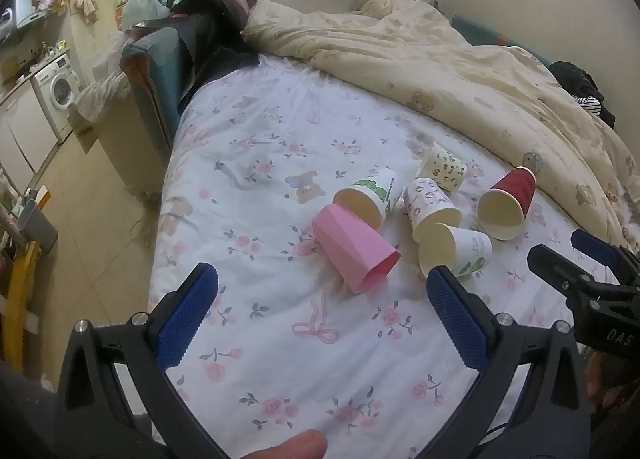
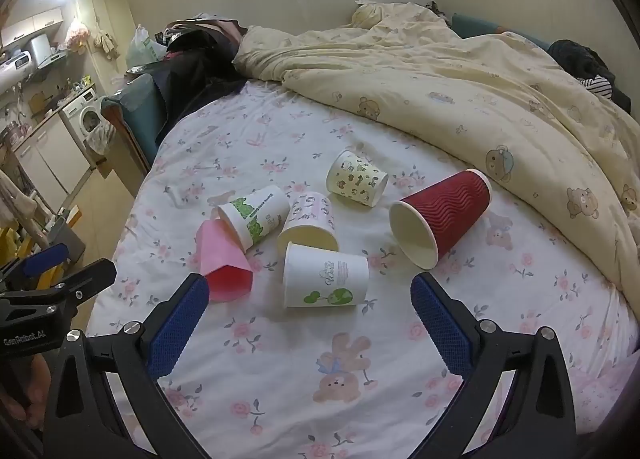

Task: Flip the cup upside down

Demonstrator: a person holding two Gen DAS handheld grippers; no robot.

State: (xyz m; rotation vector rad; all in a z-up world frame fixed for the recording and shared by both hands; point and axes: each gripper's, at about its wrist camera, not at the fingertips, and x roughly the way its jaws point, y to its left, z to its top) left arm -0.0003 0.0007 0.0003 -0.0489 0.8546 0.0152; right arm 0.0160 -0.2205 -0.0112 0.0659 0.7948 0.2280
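Sideways, ribbed red cup (image 2: 442,215), cream-lined.

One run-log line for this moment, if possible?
left gripper: open, empty | right gripper: open, empty | six cups lying sideways on bed | pink cup nearest left | none flipped

Rumpled duvet (image 2: 460,99), washing machine (image 1: 60,89)

Lots of colours on the bed

The pink cup (image 2: 222,259) is plain pink, and the red cup (image 2: 444,215) has wavy ridges and a cream inside. One white cup (image 2: 326,273) has green trees, another white cup (image 2: 256,215) has green leaves. A cream cup (image 2: 356,177) has little brown bears. The bedsheet (image 2: 280,359) is white with pink roses and teddy bears. The blanket (image 2: 460,91) is pale yellow with bears. Both grippers have blue pads (image 2: 178,325).
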